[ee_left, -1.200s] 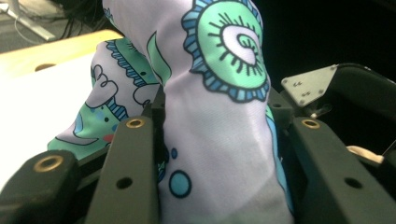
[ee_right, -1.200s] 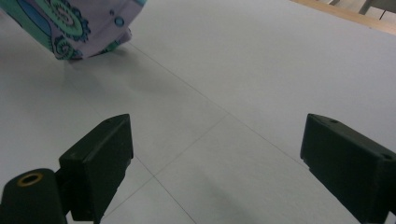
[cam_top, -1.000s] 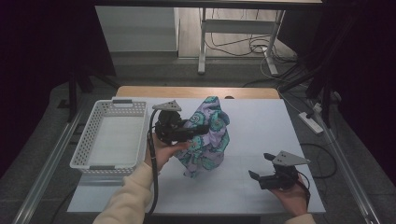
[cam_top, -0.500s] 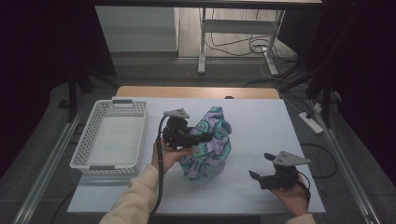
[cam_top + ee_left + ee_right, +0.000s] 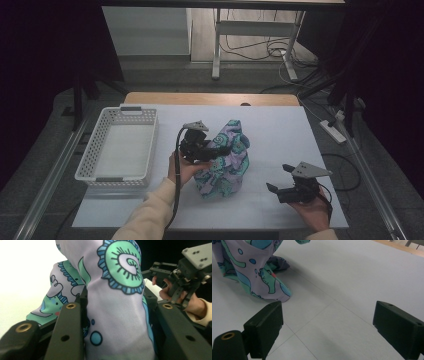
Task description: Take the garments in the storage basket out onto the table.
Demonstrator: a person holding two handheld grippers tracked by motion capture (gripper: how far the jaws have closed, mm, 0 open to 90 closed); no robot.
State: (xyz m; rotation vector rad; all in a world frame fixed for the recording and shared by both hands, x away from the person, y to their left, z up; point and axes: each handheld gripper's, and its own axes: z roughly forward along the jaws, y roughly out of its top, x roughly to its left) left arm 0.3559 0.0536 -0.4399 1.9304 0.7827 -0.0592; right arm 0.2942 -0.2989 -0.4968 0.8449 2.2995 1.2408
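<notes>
The left gripper (image 5: 220, 151) jaws clench the patterned cloth (image 5: 227, 165), while the right gripper (image 5: 276, 180) jaws stand released

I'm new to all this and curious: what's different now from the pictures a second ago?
The left gripper, clamped on the patterned cloth, has come down and toward the right, so the cloth now slumps lower on the table. The right gripper stayed put, jaws open, and the white basket hasn't moved.

Both grippers are black: the left gripper (image 5: 218, 150) and right gripper (image 5: 279, 178) each carry a grey three-cornered plate. A black cable (image 5: 176, 190) trails along the cream sleeve (image 5: 147, 216). Brass-ringed screw holes dot the jaws.
</notes>
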